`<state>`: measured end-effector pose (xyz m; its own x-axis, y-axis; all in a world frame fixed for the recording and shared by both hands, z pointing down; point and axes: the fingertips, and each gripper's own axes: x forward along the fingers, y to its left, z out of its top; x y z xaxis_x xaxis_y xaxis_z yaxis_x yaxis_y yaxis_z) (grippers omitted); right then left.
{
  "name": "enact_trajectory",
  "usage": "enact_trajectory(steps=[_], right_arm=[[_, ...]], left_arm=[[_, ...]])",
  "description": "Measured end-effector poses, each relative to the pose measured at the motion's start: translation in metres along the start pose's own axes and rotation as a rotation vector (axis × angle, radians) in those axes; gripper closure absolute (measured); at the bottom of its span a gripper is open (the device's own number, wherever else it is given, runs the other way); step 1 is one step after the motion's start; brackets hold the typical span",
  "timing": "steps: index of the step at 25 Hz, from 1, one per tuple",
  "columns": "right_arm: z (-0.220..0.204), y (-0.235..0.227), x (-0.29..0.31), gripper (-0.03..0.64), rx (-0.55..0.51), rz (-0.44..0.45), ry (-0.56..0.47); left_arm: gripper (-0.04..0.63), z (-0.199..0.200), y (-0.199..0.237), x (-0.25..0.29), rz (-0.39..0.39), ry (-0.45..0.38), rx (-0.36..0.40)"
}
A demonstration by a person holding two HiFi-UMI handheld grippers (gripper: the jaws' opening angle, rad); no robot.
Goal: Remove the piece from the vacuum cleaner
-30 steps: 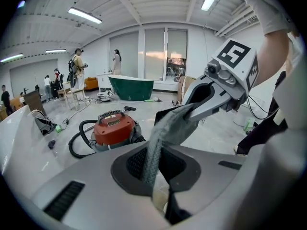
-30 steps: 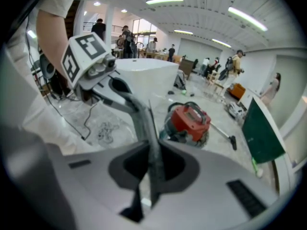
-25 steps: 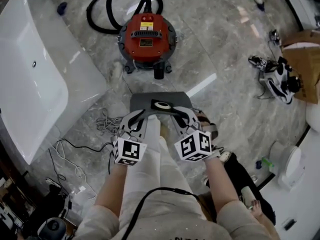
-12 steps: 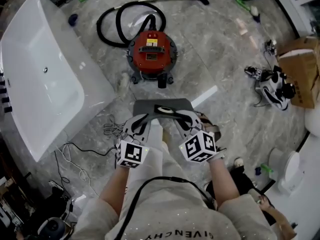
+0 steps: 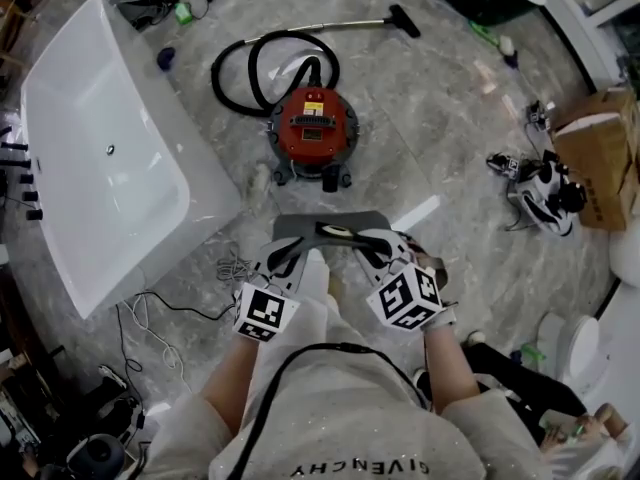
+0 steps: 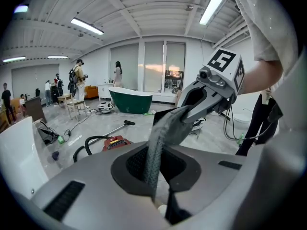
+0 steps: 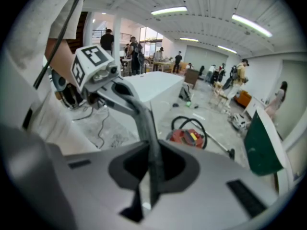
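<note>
A flat dark grey fabric piece (image 5: 322,226) with a pale oval ring on top hangs in the air in front of me, held level between both grippers. My left gripper (image 5: 288,250) is shut on its left edge and my right gripper (image 5: 372,244) on its right edge. In the left gripper view the grey fabric (image 6: 160,133) runs from my own jaws across to the right gripper (image 6: 211,87). The right gripper view shows the fabric (image 7: 146,128) edge-on, reaching to the left gripper (image 7: 98,75). The red vacuum cleaner (image 5: 312,133) stands on the floor beyond, apart from the piece.
The vacuum's black hose (image 5: 250,68) loops behind it, and a wand with floor nozzle (image 5: 400,18) lies further back. A white bathtub (image 5: 100,168) stands at left, a cardboard box (image 5: 600,153) and gear (image 5: 540,183) at right. Cables (image 5: 170,308) trail on the marble floor.
Both grippers have risen together with the grey piece still held between them. The floor, vacuum cleaner and bathtub look smaller and further below.
</note>
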<state>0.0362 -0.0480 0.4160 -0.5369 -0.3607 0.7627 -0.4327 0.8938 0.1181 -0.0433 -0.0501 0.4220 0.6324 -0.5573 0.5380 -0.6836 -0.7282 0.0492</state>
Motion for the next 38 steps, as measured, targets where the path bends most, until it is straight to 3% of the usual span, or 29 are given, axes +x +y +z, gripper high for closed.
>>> enact_trajectory(steps=[5, 16, 38], right_arm=[[0.015, 0.002, -0.019, 0.575, -0.012, 0.022, -0.019], [0.038, 0.013, -0.058, 0.575, -0.036, 0.031, -0.061], [0.081, 0.029, -0.104, 0.575, -0.069, 0.023, -0.176]], left_arm=[[0.561, 0.017, -0.003, -0.017, -0.046, -0.018, -0.082], [0.561, 0.047, -0.018, -0.05, -0.083, -0.051, -0.058], [0.561, 0.091, -0.024, -0.101, -0.068, -0.131, -0.039]])
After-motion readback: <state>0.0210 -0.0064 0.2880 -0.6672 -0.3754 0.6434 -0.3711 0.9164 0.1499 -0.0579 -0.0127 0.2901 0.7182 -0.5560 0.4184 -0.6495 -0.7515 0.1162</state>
